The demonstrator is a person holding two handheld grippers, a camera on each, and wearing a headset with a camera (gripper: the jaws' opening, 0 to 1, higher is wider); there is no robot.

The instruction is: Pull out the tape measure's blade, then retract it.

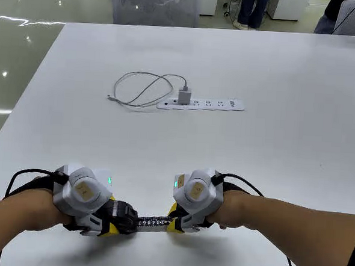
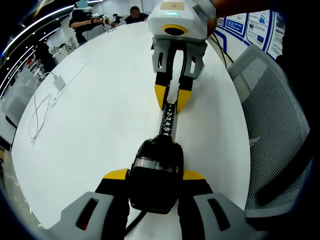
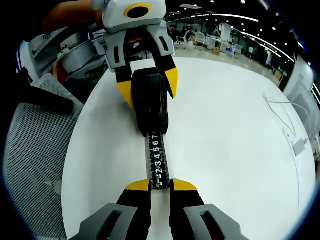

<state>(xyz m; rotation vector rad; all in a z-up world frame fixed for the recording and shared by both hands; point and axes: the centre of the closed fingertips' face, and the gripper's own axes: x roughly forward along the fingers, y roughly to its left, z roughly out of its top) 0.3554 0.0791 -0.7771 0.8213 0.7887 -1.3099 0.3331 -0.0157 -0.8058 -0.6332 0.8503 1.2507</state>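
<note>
As left gripper (image 2: 155,176) anchors the tape measure (image 3: 151,102), right gripper (image 3: 160,186) nips the blade (image 3: 156,160) to pull, both jaws clamped.

Right tool (image 3: 160,186) — on blade (image 3: 156,152) end

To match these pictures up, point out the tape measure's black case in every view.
Head view: case low, left of centre.
Left gripper view: case low centre, between that view's own jaws.
Right gripper view: case upper centre, beyond the blade.
Shared landmark: the white charger.
</note>
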